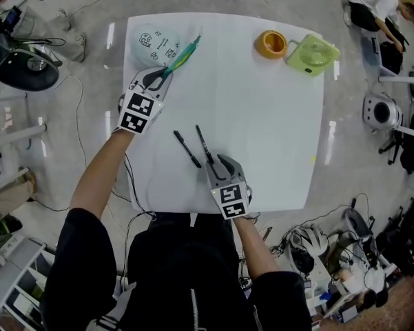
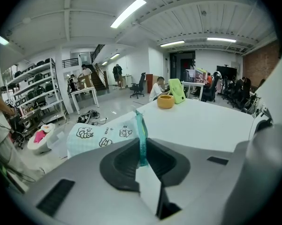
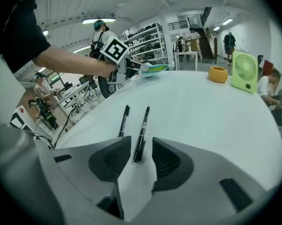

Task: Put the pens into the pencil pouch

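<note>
On the white table the pouch, pale with small cartoon drawings, is lying at the far left corner. The left gripper is clenching its jaws on the teal edge of the pouch, and in the left gripper view this thin teal strip is standing upright between the two pads, with the pouch spreading just behind it. Two black pens are lying near the front edge of the table, side by side, almost parallel and not touching. The right gripper is pointing down at the right pen. In the right gripper view its jaws are standing apart on both sides of the near end of this pen, and the pads are not pressing on it. The left pen is lying just beside, outside the jaws, also flat on the table. At the far right corner an orange cup and a green fan are standing close together, well apart from the pens and from the pouch.
</note>
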